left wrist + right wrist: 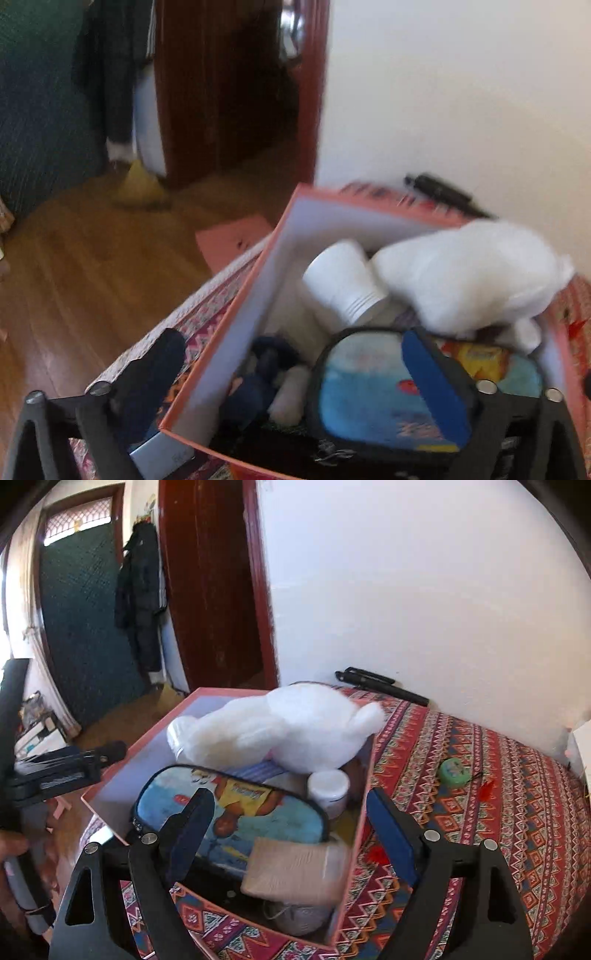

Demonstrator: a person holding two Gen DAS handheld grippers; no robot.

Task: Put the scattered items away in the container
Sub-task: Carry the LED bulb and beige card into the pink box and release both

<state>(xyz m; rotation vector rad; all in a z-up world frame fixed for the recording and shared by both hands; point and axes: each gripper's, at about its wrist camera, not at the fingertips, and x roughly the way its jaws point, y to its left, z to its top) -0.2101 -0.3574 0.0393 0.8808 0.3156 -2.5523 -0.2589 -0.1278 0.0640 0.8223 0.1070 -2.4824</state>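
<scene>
Both tongs spread, empty, angled down over pink cardboard box (pixel 360 801) on patterned bed near its door-side edge. Left tongs (pixel 295 373), right tongs (pixel 291 830). White plush toy (pixel 295 727), blue pencil case (pixel 236 812) inside box.

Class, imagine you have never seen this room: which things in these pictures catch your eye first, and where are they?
The white plush toy sprawls over the far end of the pink box. Below it lies a blue cartoon pencil case. The box sits on a red patterned cloth, where a small green round thing remains outside.
</scene>
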